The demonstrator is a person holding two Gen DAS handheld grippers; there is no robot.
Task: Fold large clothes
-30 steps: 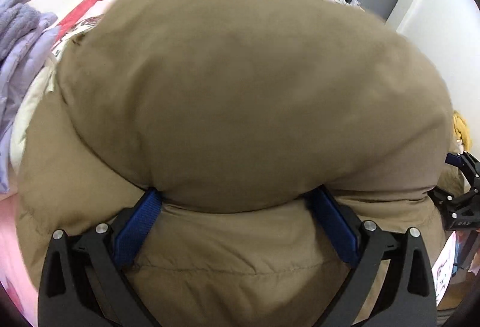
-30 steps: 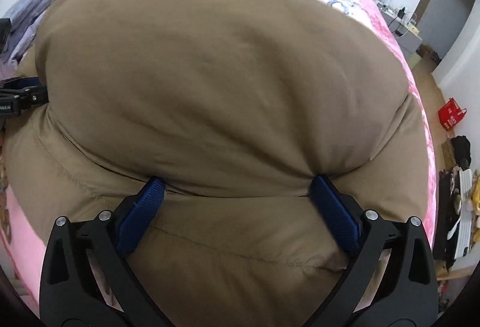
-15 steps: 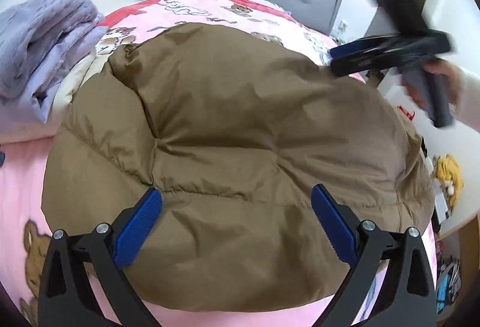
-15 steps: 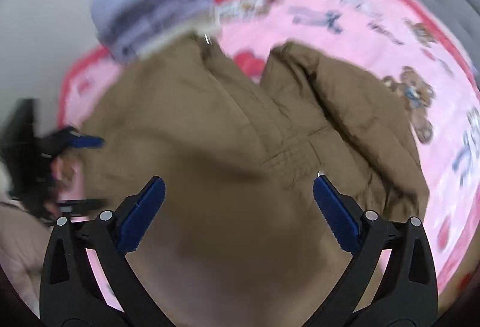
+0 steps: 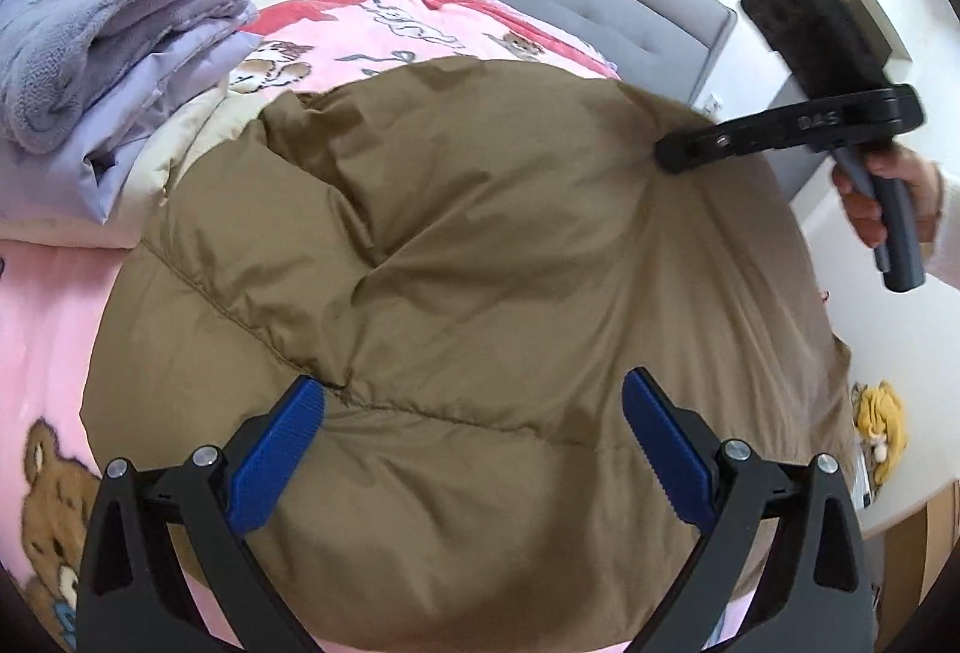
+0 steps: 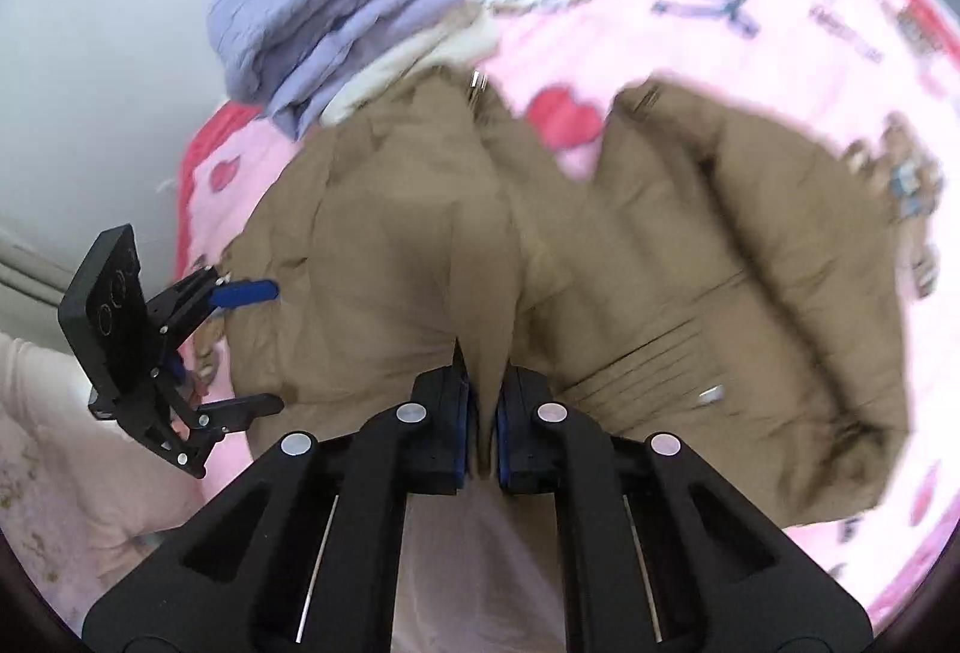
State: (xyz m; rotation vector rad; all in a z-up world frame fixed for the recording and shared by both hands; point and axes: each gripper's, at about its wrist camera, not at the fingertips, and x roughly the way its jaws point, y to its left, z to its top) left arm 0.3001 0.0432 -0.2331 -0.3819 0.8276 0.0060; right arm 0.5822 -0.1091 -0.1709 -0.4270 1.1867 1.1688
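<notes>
The right gripper (image 6: 480, 425) is clamped tight on a pinched-up ridge of the brown puffer jacket (image 5: 480, 245), and the fabric can be seen tented up between the blue pads (image 6: 461, 431), so only a thin bit of the shell is probably caught, not the padding. That's where trouble could come from: slick, puffy fabric held by a small pinch may well slide out once it gets pulled, and the fold would flop back. The left gripper (image 5: 474, 449) is spread wide over the near part of the jacket, nothing squeezed between its pads, though whether the tips rest on the cloth can't be told for sure. With that side let go, the whole jacket could be dragged across the pink bear blanket (image 5: 54, 329) instead of folding. The jacket itself is spread across the middle of the bed, sleeves toward the far side, with its far left corner just beside the folded lilac pile (image 5: 108, 41) by the wall, which could get nudged too.
</notes>
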